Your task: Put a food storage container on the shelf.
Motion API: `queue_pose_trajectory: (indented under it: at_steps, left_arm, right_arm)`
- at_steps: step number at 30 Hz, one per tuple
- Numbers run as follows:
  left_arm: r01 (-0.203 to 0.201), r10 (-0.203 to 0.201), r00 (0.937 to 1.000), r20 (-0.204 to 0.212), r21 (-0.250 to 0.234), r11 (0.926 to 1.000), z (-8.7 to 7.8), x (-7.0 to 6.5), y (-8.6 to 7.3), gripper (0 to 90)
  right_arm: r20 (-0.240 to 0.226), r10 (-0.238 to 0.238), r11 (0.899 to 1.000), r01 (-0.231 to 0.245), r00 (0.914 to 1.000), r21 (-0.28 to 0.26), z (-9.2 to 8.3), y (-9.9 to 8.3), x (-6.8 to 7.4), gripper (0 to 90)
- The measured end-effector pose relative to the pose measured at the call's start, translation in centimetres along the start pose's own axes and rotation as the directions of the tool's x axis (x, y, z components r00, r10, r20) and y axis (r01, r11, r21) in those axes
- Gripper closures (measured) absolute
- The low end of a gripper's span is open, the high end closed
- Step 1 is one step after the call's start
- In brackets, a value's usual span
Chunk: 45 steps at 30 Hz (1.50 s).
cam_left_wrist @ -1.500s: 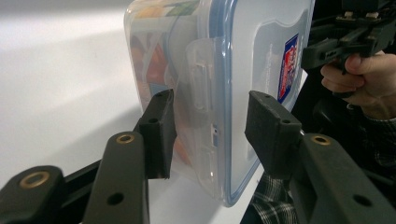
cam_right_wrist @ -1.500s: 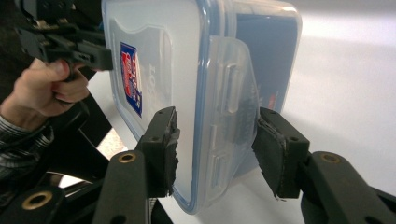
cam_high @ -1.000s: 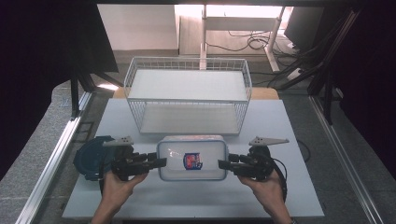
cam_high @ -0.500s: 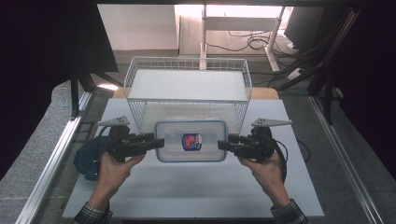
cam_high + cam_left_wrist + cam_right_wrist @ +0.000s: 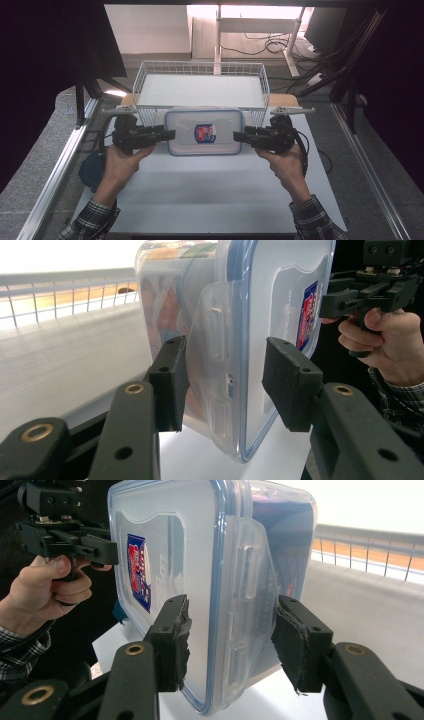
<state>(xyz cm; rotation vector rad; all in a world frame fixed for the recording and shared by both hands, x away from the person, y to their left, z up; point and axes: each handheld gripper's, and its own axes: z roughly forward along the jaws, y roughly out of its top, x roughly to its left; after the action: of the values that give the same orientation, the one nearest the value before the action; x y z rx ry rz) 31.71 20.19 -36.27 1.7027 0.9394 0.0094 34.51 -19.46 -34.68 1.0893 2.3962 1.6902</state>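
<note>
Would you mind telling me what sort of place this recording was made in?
Probably a lab or office test bench: a white tabletop edged by aluminium rails, loose black cables on the floor behind, and a staged white wire basket beside a clear plastic lidded container.

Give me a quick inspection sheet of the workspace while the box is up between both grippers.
Surface: white tabletop, bare in front of the box.
Job's things: clear rectangular plastic lidded container with blue seal and red-blue label, carried level at the near rim of the white wire basket, which stands at the table's far edge.
Clutter: dark blue round object at the table's left edge, partly hidden.
Grippers: left gripper clamps the container's left end, right gripper its right end, each over a lid latch.
Cables: black cable trails from the right gripper; more lie on the floor beyond.
Surroundings: dark screens either side, grey floor.
</note>
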Motion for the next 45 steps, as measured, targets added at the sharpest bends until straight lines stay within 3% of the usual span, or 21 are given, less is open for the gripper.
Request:
queue_pose_trajectory:
  at_steps: [12, 34, 45]
  left_arm:
    - [0.015, -0.015, 0.9999, -0.001, -0.031, 0.9994, -0.7, 1.3, 3.1, 53.6]
    - [0.055, -0.055, 0.9984, 0.012, -0.038, 0.9978, 0.6, 4.4, 9.2, 53.9]
    - [0.106, -0.106, 0.9943, 0.005, -0.031, 0.9939, 1.8, 6.4, 10.2, 53.8]
  right_arm:
    - [-0.011, 0.003, 1.0, -0.003, 0.9999, -0.021, 1.2, 3.5, -0.8, 49.9]
    - [-0.007, 0.053, 0.998, -0.053, 0.9986, -0.045, 2.4, 8.8, -3.7, 49.8]
    - [0.011, 0.095, 0.995, -0.095, 0.9954, -0.035, 4.0, 10.0, -5.7, 48.7]
